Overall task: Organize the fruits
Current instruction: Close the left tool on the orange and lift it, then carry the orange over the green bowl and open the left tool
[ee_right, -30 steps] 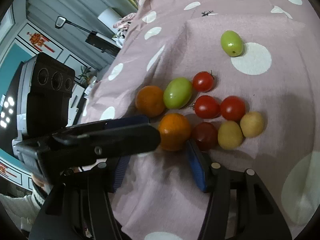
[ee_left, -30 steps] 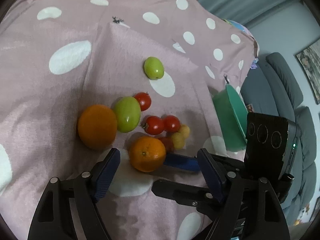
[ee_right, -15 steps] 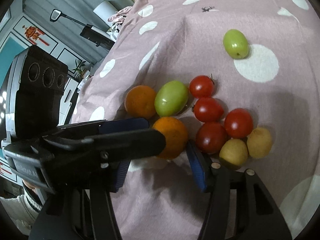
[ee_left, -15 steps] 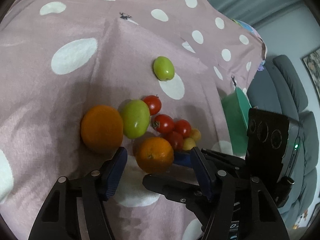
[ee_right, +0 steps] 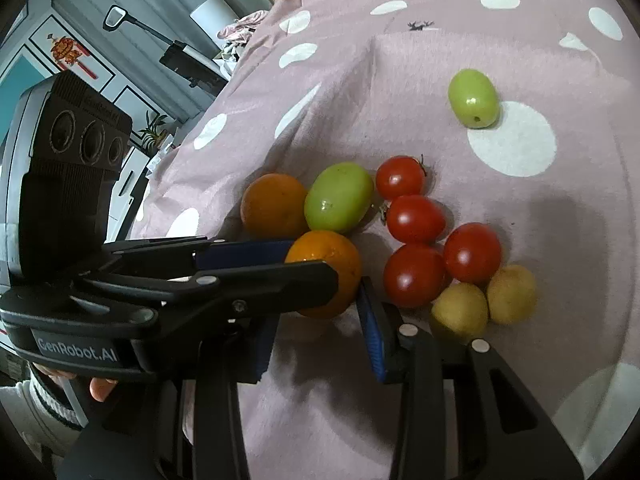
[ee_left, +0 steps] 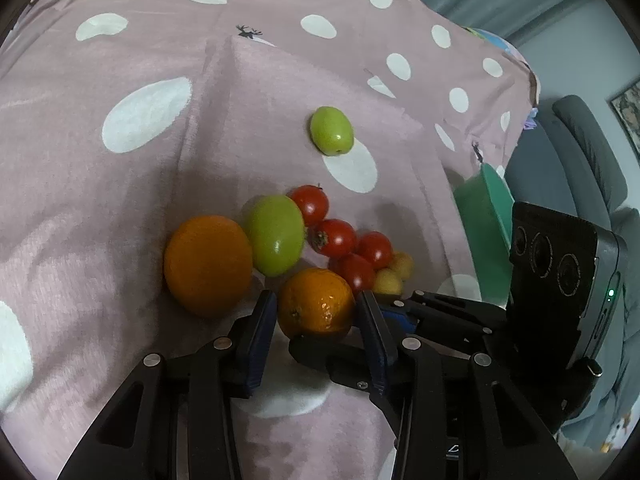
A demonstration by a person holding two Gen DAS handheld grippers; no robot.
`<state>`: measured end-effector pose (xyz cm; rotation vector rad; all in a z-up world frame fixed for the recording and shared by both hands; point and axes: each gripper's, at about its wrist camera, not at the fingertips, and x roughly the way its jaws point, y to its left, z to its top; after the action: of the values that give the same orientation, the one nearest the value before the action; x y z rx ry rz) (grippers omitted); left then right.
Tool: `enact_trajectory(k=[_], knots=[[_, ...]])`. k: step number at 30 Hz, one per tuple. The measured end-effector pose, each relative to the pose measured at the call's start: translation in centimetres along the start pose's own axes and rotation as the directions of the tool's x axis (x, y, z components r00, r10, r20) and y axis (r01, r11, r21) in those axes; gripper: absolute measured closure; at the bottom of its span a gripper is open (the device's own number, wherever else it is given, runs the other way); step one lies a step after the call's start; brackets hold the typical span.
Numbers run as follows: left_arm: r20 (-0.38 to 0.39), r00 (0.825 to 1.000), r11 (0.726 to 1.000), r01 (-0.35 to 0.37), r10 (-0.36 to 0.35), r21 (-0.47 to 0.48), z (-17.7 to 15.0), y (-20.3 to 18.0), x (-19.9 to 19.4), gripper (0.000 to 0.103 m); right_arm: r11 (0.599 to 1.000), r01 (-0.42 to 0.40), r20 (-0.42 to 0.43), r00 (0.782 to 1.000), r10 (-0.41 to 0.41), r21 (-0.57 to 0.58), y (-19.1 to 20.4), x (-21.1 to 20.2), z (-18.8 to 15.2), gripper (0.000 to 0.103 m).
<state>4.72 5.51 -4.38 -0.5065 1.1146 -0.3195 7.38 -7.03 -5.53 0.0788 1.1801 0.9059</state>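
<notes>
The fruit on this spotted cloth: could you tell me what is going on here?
A person is working with two handheld grippers. The left gripper has just been closing its jaws on the near orange, pads against its sides. The right gripper, also closing, flanks the same orange; its contact is unclear.

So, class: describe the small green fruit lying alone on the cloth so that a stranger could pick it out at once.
Start from the pink cloth with white dots, then find the huddle of fruit near its middle. Beyond that huddle, apart from everything, the small green fruit lies at the edge of a white dot. The other green fruit is bigger and touches its neighbours.
</notes>
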Motion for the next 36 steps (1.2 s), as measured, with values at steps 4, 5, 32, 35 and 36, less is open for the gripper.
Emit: enact_trajectory(k=[4, 5, 32, 35, 36], knots=[[0.02, 1.0, 1.0, 0.018, -0.018, 0.019, -0.2, -1.1, -0.9, 0.061, 1.0, 0.006, 0.046, 0.999, -0.006, 0.003, 0.4, -1.7, -0.5, 0.064], [0.024, 0.999, 0.999, 0.021, -0.021, 0.027, -0.4, -1.5, -1.1, 0.061, 1.0, 0.011, 0.058, 0.998, -0.011, 0.0, 0.6, -2.2, -0.6, 0.064], [0.006, 0.995, 0.915, 0.091, -0.102, 0.394, 1.3, -19.9, 0.4, 0.061, 0.979, 0.158, 0.403, 0.894, -0.198, 0.13, -3.8, -18.5, -5.5, 0.064], [-0.012, 0.993, 0.897, 0.109, -0.115, 0.428, 1.8, -21.8, 1.4, 0.061, 0.971, 0.174, 0.427, 0.875, -0.228, 0.162, -5.2, -20.2, -6.1, 0.064], [-0.021, 0.993, 0.891, 0.116, -0.119, 0.439, 1.9, -22.5, 1.9, 0.061, 0.969, 0.178, 0.433, 0.87, -0.237, 0.172, -5.6, -20.6, -6.2, 0.064]])
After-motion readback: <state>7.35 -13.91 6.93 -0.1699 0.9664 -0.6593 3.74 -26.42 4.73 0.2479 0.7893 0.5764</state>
